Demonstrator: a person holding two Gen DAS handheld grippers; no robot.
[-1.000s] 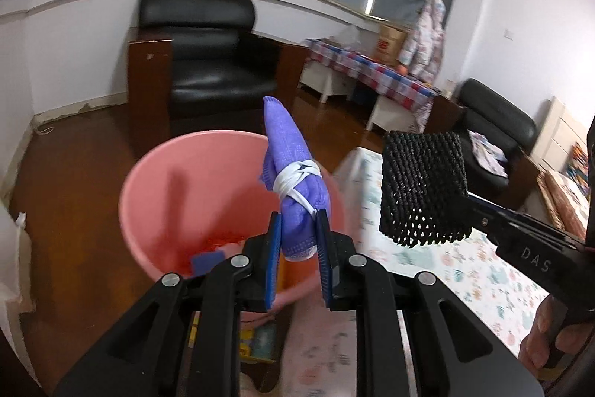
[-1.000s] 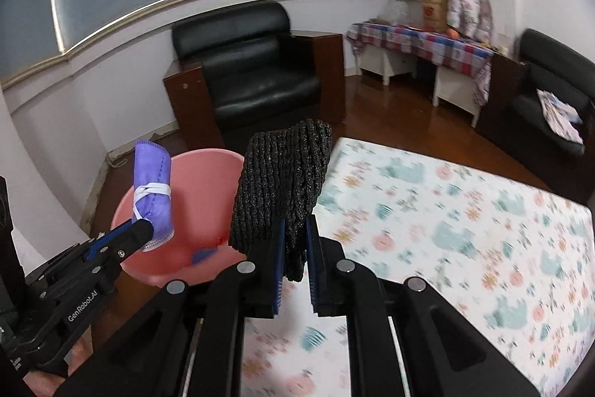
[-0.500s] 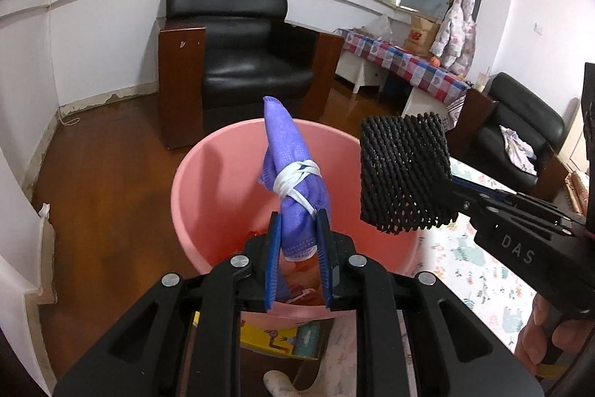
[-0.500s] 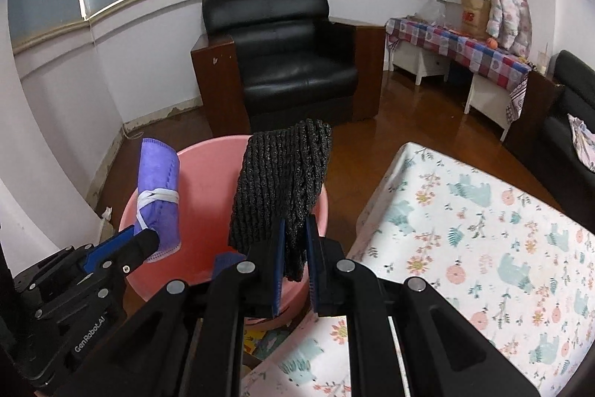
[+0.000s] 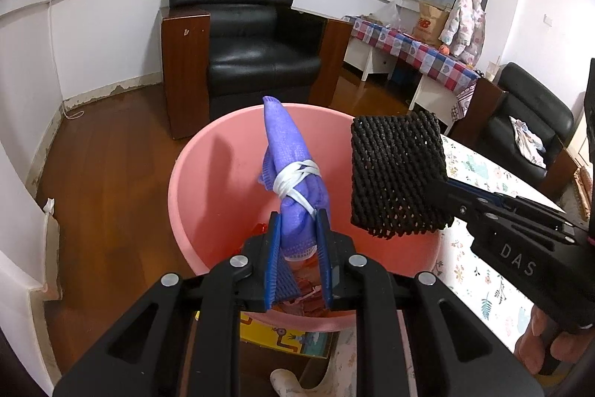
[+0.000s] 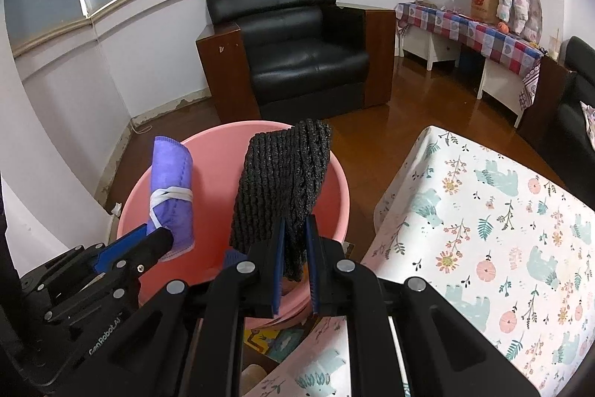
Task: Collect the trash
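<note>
My left gripper (image 5: 299, 233) is shut on a rolled purple face mask (image 5: 288, 173) bound with its white strap, held upright above a pink plastic bin (image 5: 208, 181). My right gripper (image 6: 295, 240) is shut on a piece of black foam netting (image 6: 282, 181), also hanging over the pink bin (image 6: 223, 166). In the left wrist view the black netting (image 5: 398, 173) sits just right of the mask, over the bin's right rim. In the right wrist view the mask (image 6: 171, 196) and the left gripper (image 6: 163, 242) are at the left. Some red and blue scraps lie at the bin's bottom.
A table with a floral cloth (image 6: 502, 229) stands right of the bin. A black leather armchair (image 5: 245, 47) is behind it on the wooden floor. A checked-cloth side table (image 5: 412, 51) and another black seat (image 5: 528, 121) line the right wall. A hand (image 5: 546, 341) holds the right gripper.
Both grippers moved left and down from above the table edge to over the pink bin, still holding the mask and the netting. The bin now fills more of both views.
</note>
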